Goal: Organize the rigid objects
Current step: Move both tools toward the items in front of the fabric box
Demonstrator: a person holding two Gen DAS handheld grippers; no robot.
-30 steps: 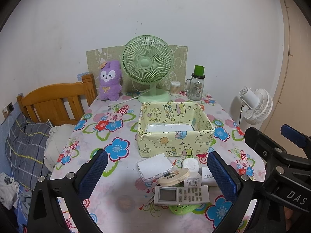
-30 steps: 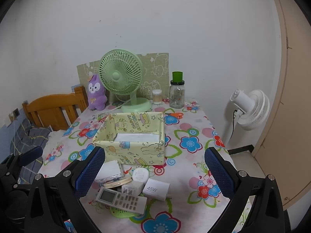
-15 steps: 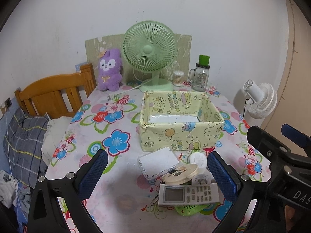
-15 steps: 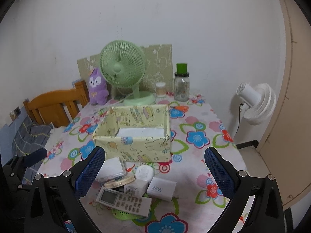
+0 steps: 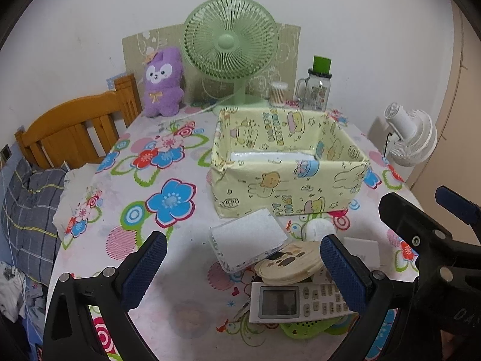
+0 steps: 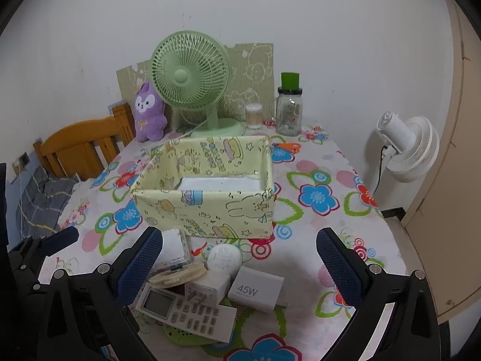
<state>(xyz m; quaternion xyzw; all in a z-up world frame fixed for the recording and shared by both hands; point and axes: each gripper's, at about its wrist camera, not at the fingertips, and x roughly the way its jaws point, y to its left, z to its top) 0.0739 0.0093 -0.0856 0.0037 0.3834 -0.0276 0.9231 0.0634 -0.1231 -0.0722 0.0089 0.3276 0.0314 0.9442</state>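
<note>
With both the left gripper (image 5: 240,266) and right gripper (image 6: 240,263) spread wide and empty above the heap at six o'clock of the yellow cartoon-print fabric box (image 6: 207,191), you lift the topmost white remote control (image 6: 186,311) first.

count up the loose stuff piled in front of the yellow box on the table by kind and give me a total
White remote control: 1
White chargers and plug adapters: 3
Clear plastic case: 1
Beige round disc: 1
Green perforated plastic piece: 1
Total: 7
</note>
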